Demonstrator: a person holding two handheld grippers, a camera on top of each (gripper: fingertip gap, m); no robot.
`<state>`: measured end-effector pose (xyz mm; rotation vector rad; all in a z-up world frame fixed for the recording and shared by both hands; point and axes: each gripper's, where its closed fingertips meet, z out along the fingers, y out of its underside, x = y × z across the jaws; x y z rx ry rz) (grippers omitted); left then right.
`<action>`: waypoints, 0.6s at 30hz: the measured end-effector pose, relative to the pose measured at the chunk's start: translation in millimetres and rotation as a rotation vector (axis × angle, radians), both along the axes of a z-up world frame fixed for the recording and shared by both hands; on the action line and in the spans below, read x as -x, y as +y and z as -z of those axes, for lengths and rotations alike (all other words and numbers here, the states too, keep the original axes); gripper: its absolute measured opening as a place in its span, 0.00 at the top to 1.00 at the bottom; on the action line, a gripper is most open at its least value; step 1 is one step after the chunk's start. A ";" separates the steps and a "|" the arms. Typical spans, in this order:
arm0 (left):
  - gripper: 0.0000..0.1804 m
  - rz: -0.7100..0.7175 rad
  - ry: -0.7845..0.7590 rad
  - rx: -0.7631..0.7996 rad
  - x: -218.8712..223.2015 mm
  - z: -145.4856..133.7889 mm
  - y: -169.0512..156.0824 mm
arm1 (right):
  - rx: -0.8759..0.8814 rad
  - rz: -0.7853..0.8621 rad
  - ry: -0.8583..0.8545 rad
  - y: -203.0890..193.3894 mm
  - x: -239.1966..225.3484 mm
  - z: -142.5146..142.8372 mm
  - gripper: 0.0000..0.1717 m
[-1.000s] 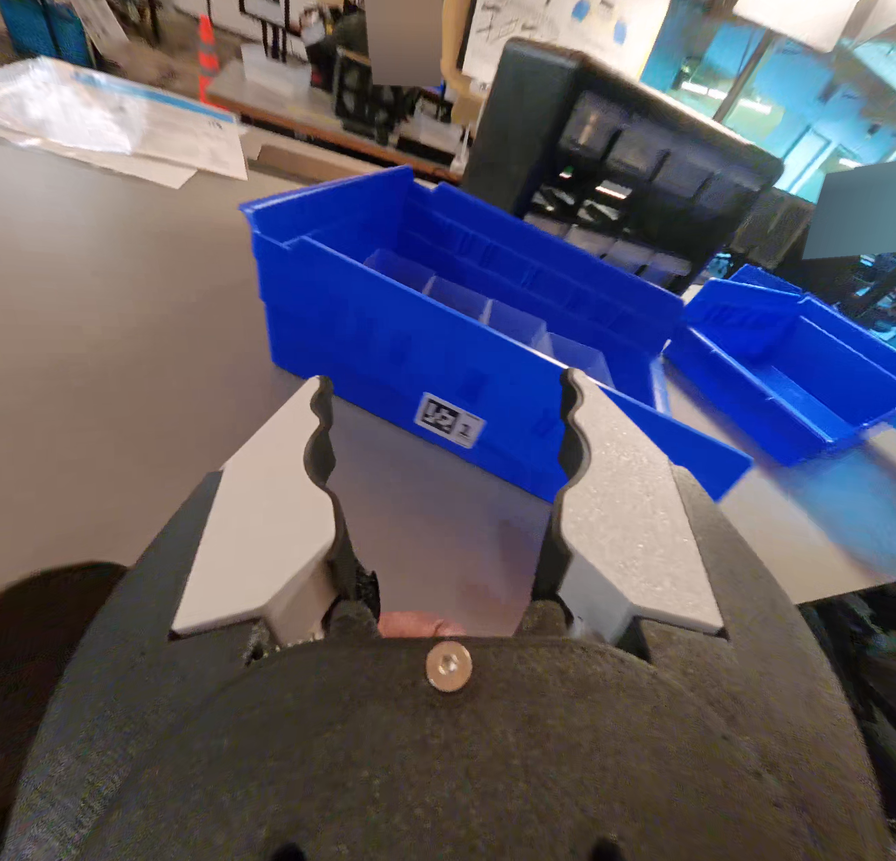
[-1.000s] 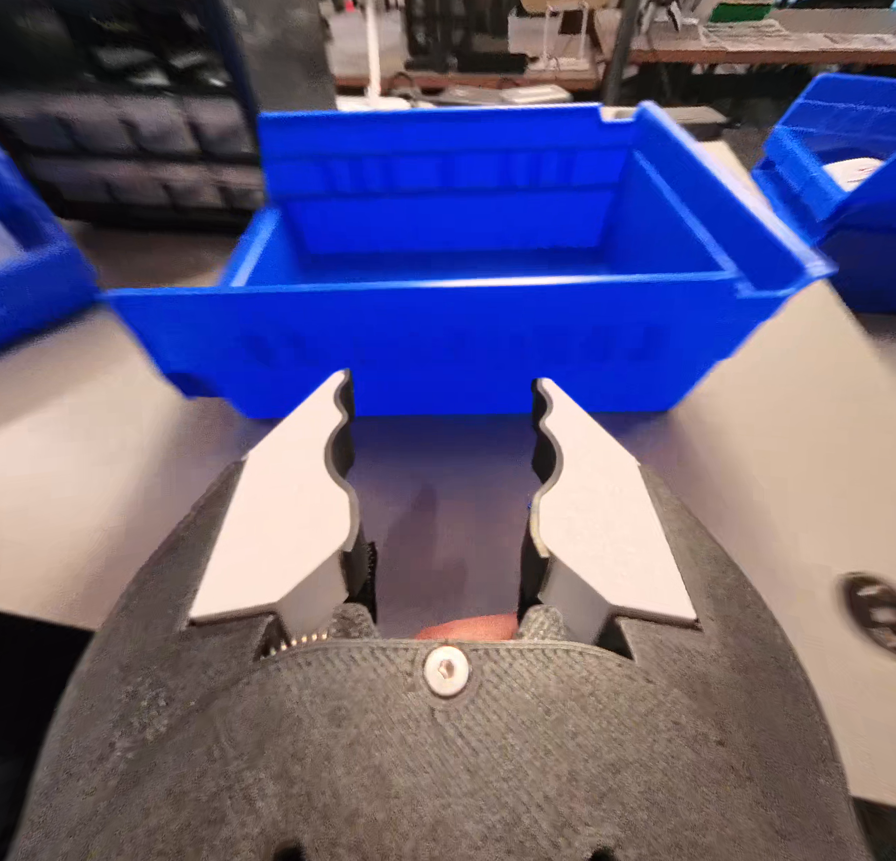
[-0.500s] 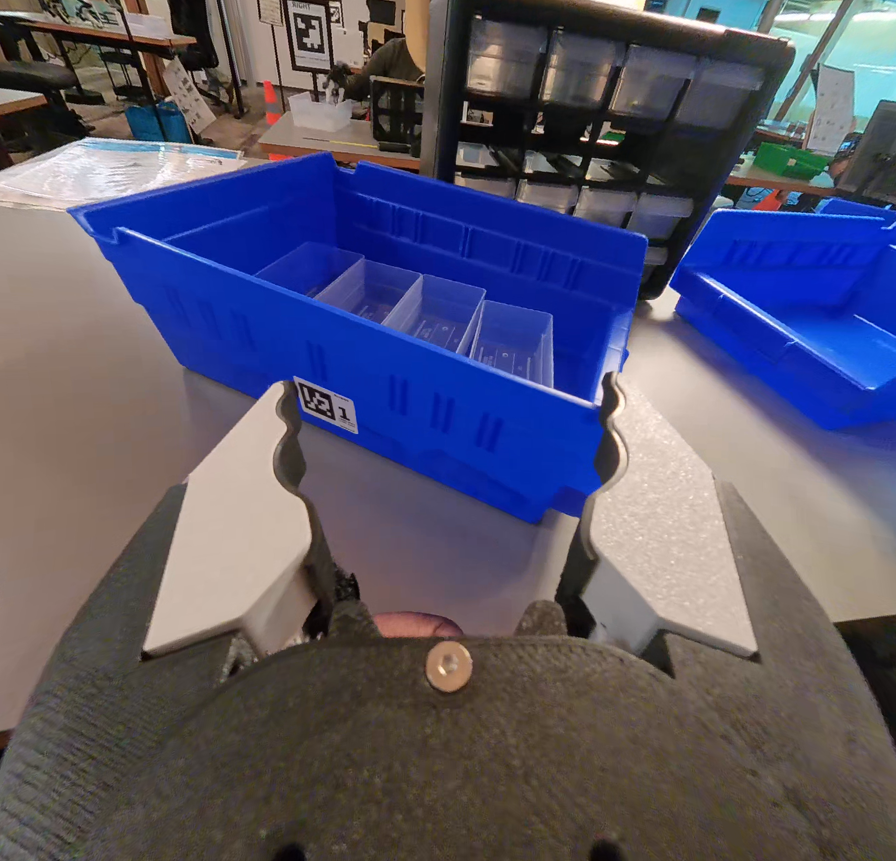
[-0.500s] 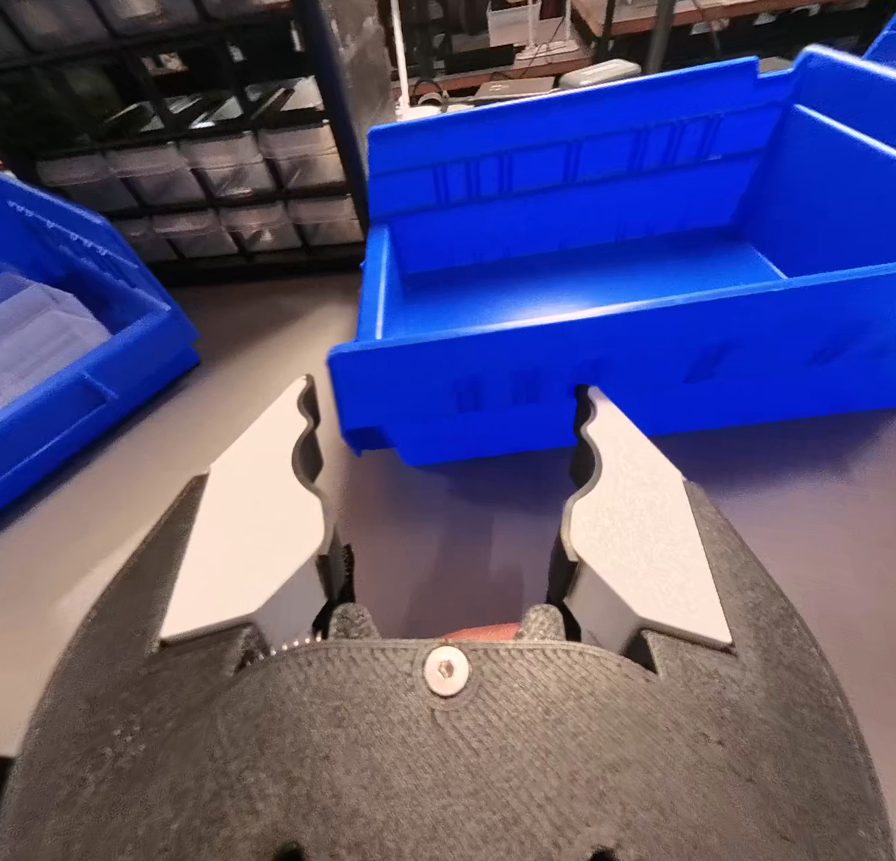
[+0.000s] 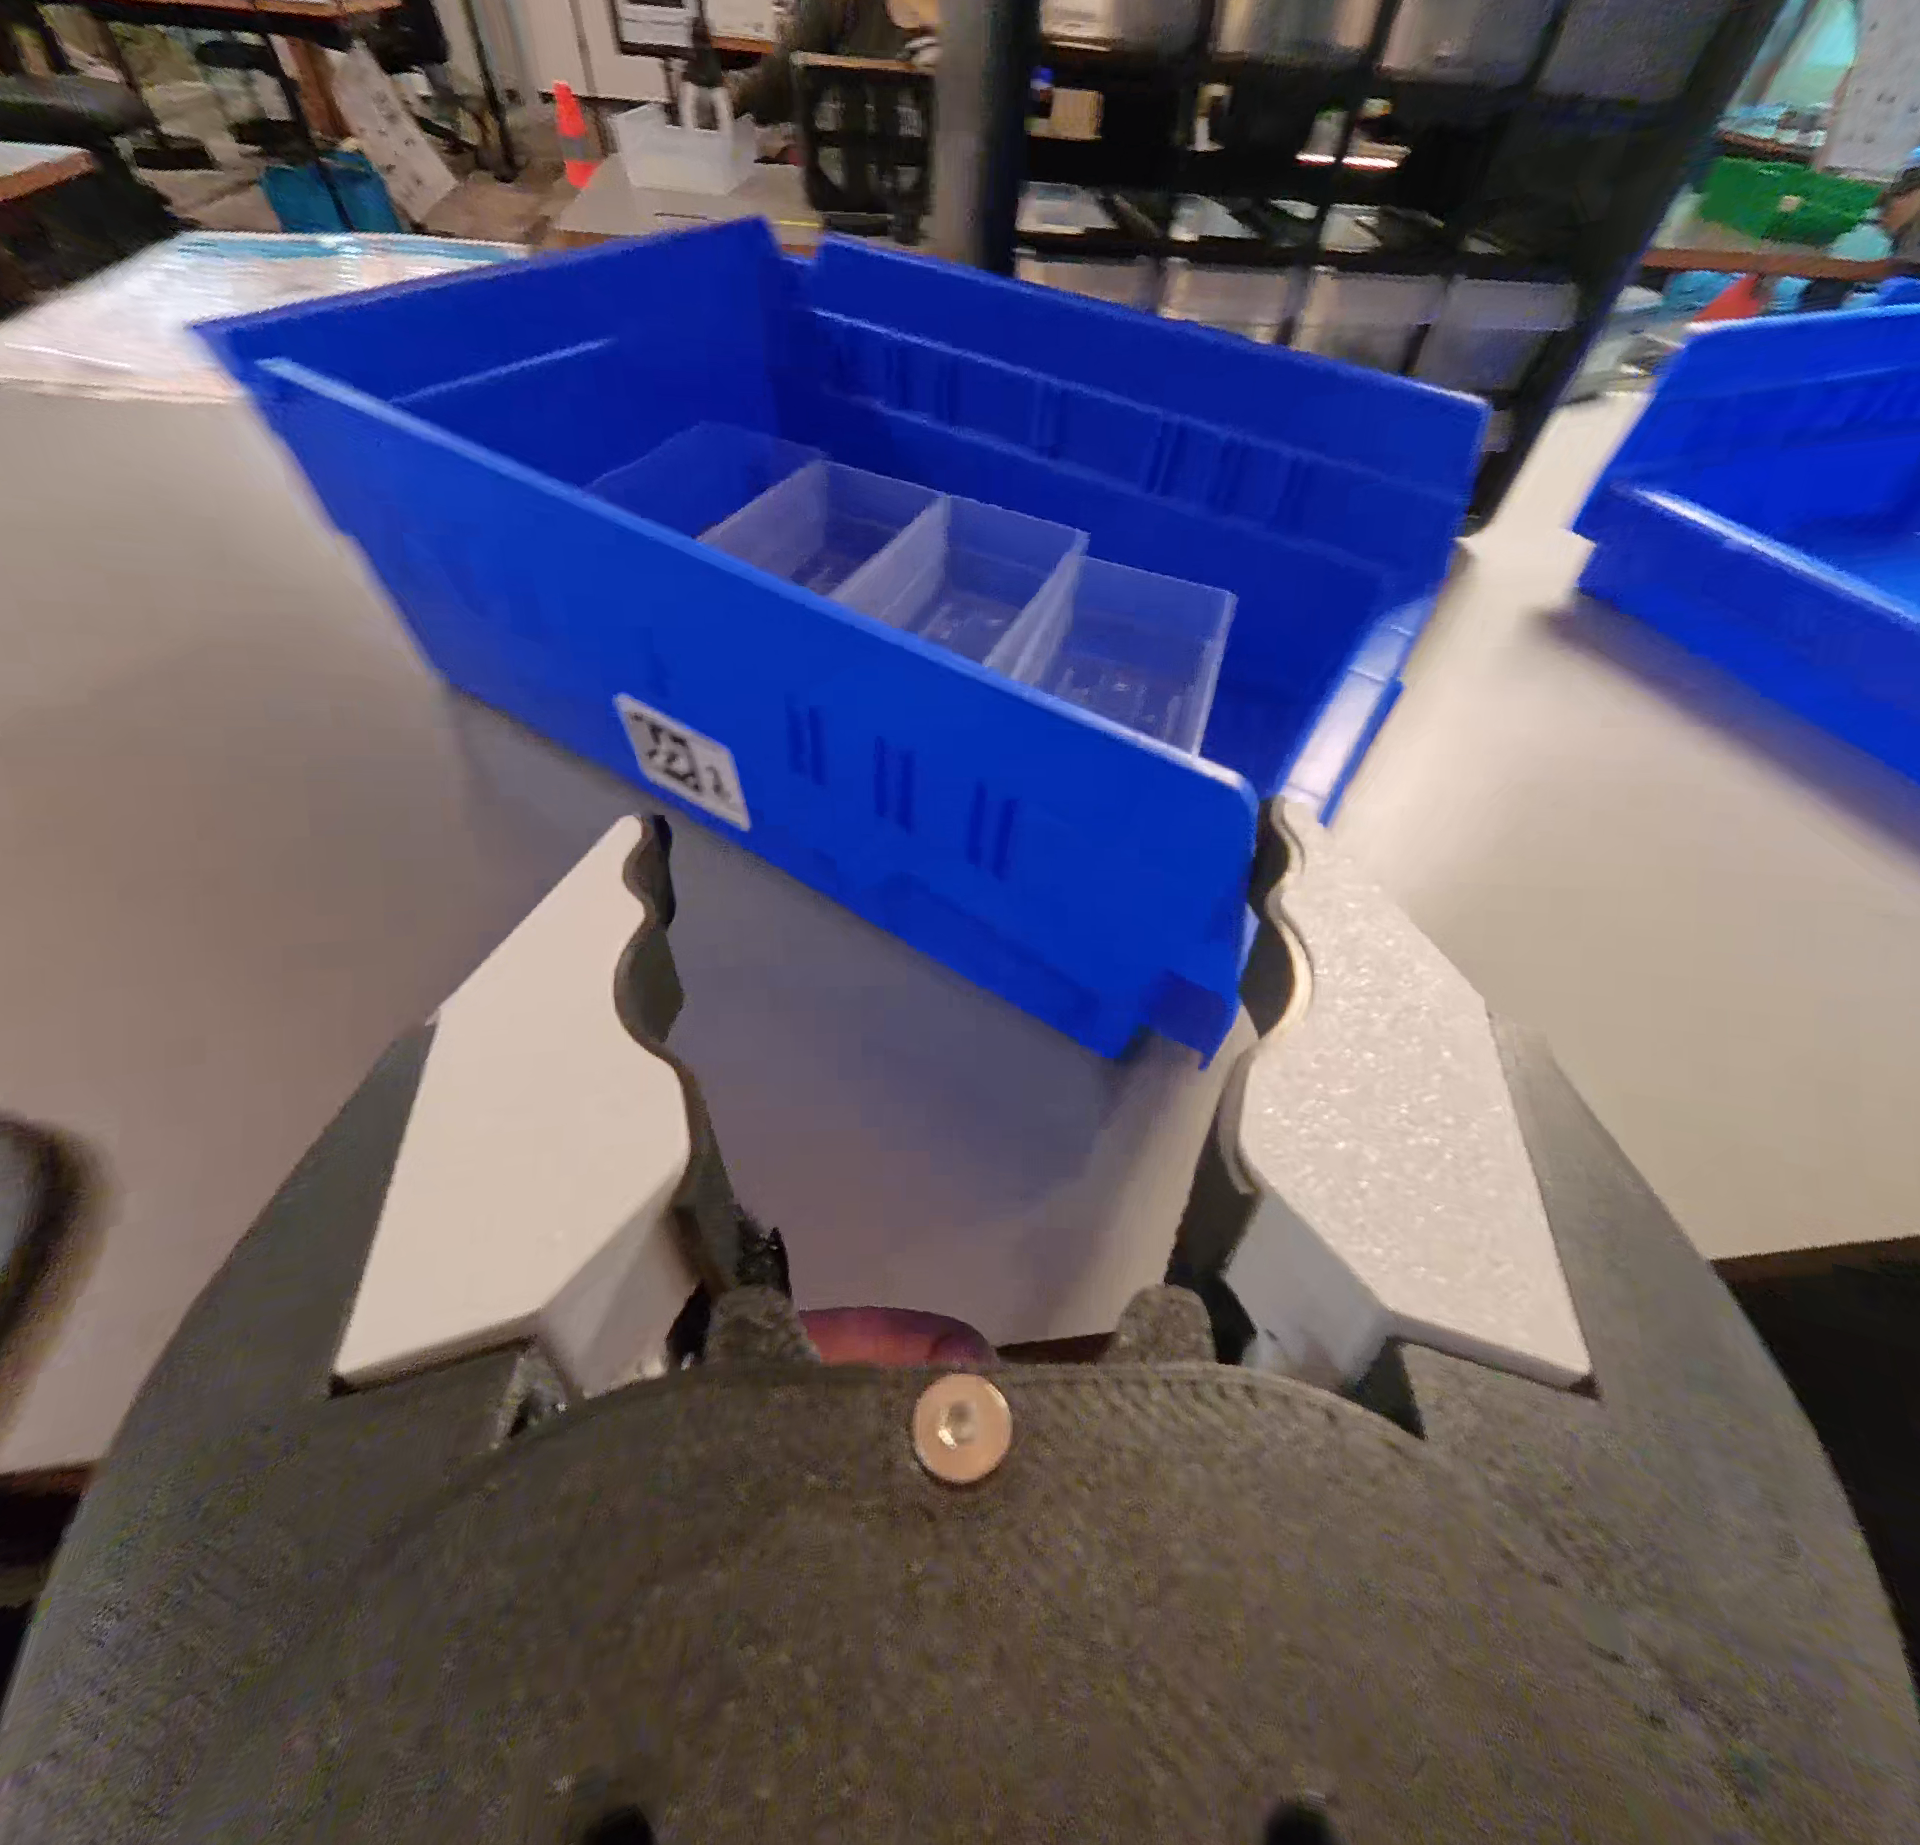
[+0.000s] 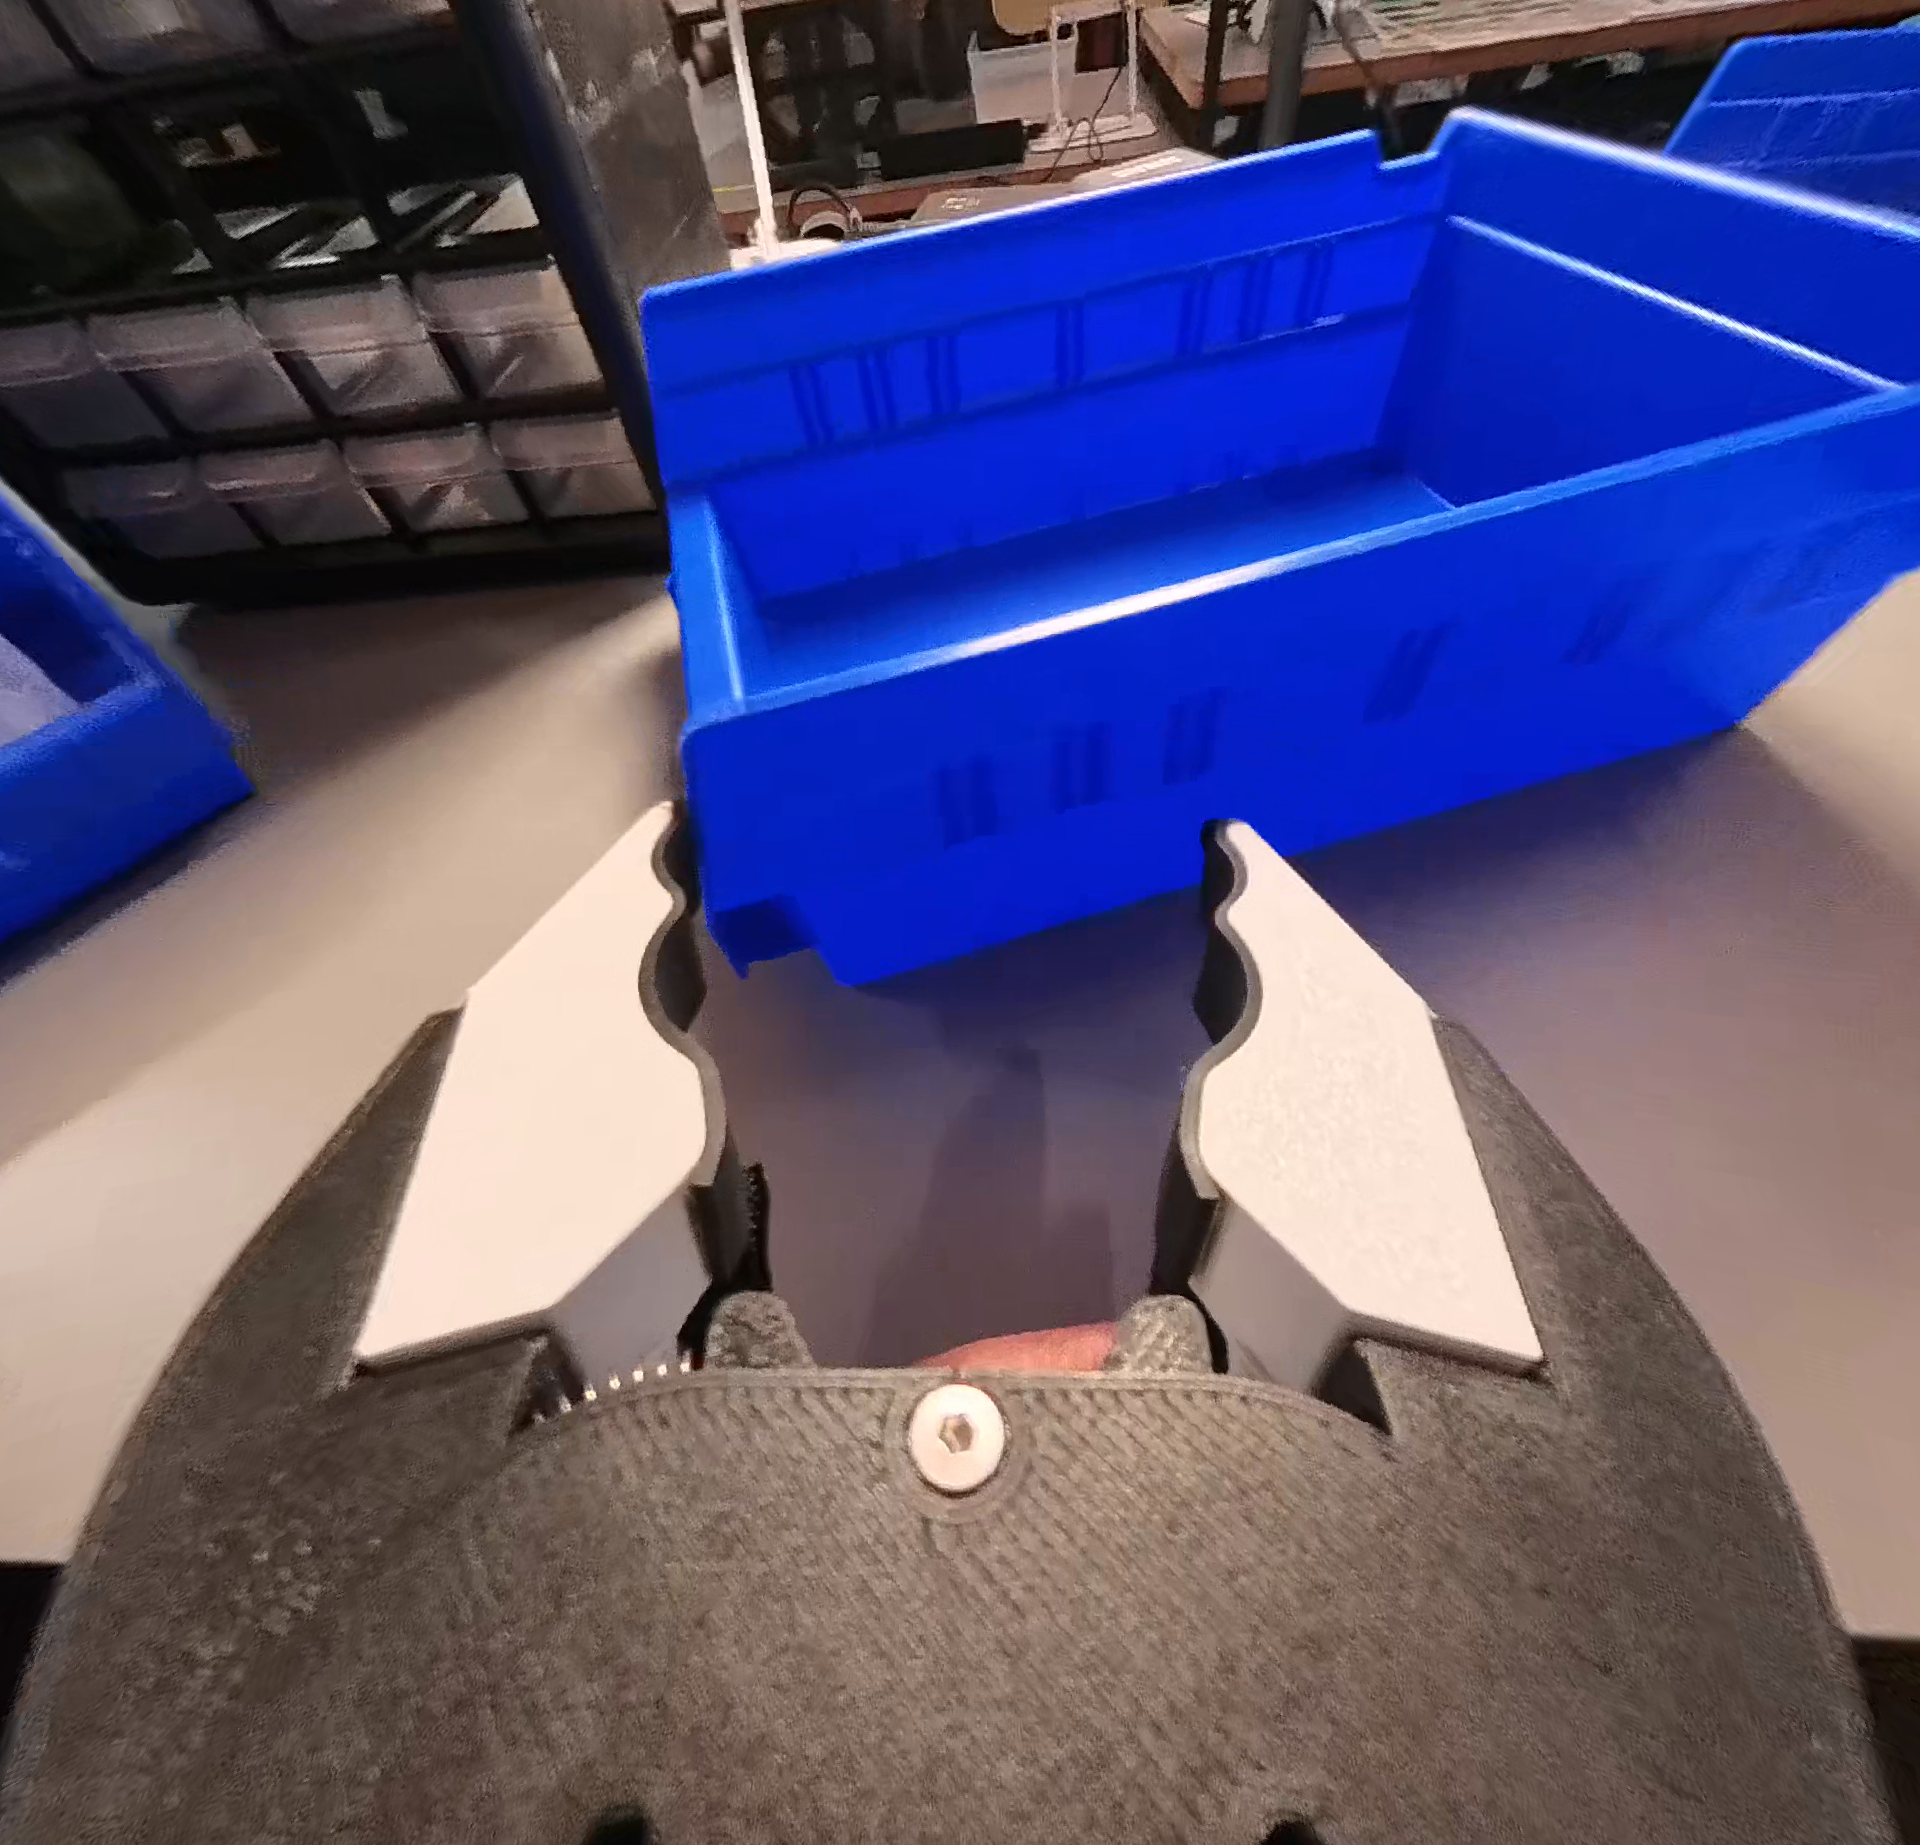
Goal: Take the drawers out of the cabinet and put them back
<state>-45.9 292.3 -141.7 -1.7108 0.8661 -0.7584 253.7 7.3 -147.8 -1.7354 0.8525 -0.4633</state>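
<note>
- The black cabinet (image 5: 1299, 133) stands at the back of the tabletop (image 5: 208, 756); most of its slots keep their clear drawers (image 6: 353, 351), so removal looks partly done and all the putting back is left.
- The left blue bin (image 5: 935, 808) holds four clear drawers (image 5: 966, 590) in a row.
- The right blue bin (image 6: 1143, 756) looks empty.
- Both bins sit between the tongs and the cabinet.
- Left tongs (image 5: 961, 839) and right tongs (image 6: 940, 839) are spread, holding nothing.
</note>
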 end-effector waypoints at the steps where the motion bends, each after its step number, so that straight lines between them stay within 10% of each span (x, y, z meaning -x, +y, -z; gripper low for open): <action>1: 0.42 -0.030 0.000 -0.005 10.2 -0.6 9.2 | 0.002 0.009 -0.005 -8.5 -2.5 -0.6 0.45; 10: 0.56 -0.256 -0.098 -0.102 88.0 -47.0 68.9 | 0.038 0.247 -0.092 -121.0 -40.8 -22.8 0.63; 18: 0.53 0.151 0.062 -0.095 -50.0 -22.4 -6.4 | -0.040 -0.062 -0.117 4.6 -1.2 -41.6 0.60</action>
